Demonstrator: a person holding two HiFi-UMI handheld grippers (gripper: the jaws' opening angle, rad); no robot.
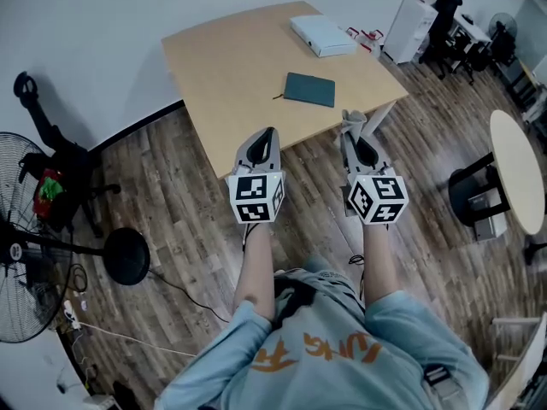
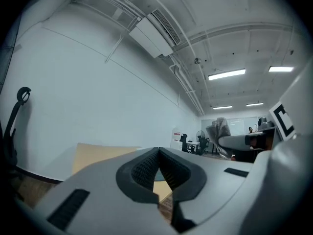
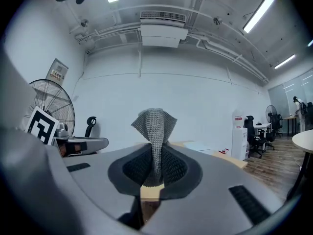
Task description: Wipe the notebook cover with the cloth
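A dark teal notebook (image 1: 309,90) lies flat near the middle of the light wooden table (image 1: 231,67). My right gripper (image 1: 353,129) is shut on a grey knitted cloth (image 3: 154,131), which sticks up from the jaws; in the head view the cloth (image 1: 353,119) shows at the jaw tips by the table's near edge. My left gripper (image 1: 268,135) is shut with nothing in it, its tips (image 2: 158,152) meeting, also at the table's near edge. Both grippers are short of the notebook.
A white flat box (image 1: 322,35) lies at the table's far side. A standing fan (image 1: 26,254) and a black round base (image 1: 126,255) are on the wooden floor at left. A round table (image 1: 520,167) and dark stool (image 1: 475,196) stand at right.
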